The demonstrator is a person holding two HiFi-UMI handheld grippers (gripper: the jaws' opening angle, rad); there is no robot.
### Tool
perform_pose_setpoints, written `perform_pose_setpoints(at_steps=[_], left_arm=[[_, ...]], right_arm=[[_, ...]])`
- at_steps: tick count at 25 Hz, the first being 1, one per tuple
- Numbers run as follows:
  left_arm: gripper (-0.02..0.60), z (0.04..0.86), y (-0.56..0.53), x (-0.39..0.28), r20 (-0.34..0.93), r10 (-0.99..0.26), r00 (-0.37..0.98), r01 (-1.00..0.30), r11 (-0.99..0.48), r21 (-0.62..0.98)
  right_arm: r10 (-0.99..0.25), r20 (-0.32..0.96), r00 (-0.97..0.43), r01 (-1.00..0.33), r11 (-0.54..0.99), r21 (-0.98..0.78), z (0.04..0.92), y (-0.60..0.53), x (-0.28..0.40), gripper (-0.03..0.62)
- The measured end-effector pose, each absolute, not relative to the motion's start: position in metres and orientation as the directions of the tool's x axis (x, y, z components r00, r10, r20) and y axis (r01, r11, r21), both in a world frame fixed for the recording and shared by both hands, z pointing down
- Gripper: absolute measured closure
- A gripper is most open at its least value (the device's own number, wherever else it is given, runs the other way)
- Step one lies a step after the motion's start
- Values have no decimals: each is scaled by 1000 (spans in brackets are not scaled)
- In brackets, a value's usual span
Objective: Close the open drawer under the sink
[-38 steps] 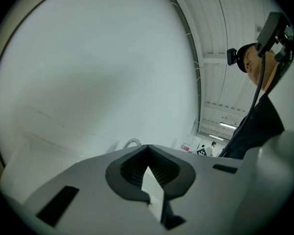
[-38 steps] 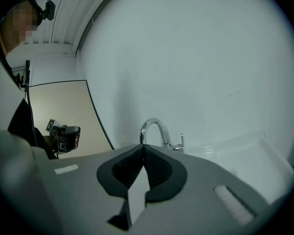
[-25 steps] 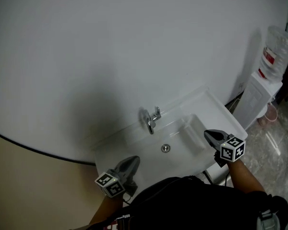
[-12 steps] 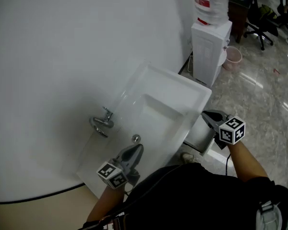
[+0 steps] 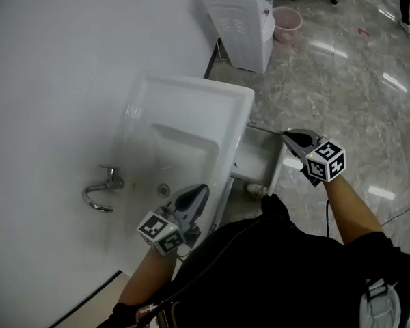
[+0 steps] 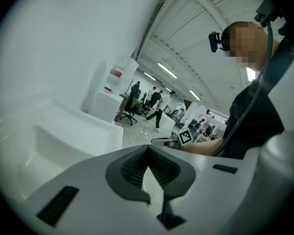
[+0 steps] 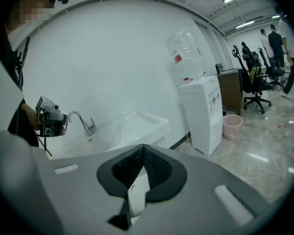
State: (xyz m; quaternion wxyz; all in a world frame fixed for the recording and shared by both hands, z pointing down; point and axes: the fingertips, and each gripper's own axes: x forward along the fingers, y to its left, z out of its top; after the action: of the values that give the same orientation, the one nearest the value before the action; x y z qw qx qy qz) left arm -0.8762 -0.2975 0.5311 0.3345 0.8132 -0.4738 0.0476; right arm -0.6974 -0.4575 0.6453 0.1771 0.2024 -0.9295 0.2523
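Observation:
The white sink [image 5: 191,98] hangs on the wall, with its chrome faucet [image 5: 99,190] at the left. Under its right edge a pale drawer [image 5: 260,157] stands pulled out over the floor. My right gripper [image 5: 285,136] hovers just above the drawer's outer front, jaws shut and empty. My left gripper [image 5: 205,188] is over the sink's near rim, jaws together with nothing in them. In the right gripper view the closed jaws [image 7: 143,146] point past the sink [image 7: 132,124]. The left gripper view looks along its closed jaws [image 6: 147,147] toward the sink [image 6: 63,131].
A white water dispenser [image 5: 242,16] stands against the wall beyond the sink, with a pink bin [image 5: 287,20] beside it. A glossy marble floor [image 5: 342,94] spreads to the right. The person's shoe [image 5: 255,191] rests by the drawer. Office chairs and people stand far off.
The head view has swung down and right, bringing the open drawer into sight. Both grippers have dropped; the right one has gone from beside the sink to above the drawer front.

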Motion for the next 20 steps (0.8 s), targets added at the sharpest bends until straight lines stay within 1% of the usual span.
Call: perform_pose_setpoints(at_steps=[6, 12, 20], left_arm=[[581, 562, -336, -820, 452, -616, 645, -755, -422, 503], [581, 599, -359, -776, 482, -533, 696, -716, -464, 522], [581, 650, -361, -745, 543, -435, 718, -696, -462, 550]], right_arm=[[-273, 517, -811, -490, 801, -344, 709, -460, -661, 592], [-227, 608, -760, -487, 819, -303, 777, -449, -636, 588], [-64, 733, -678, -362, 896, -257, 867, -402, -631, 560]])
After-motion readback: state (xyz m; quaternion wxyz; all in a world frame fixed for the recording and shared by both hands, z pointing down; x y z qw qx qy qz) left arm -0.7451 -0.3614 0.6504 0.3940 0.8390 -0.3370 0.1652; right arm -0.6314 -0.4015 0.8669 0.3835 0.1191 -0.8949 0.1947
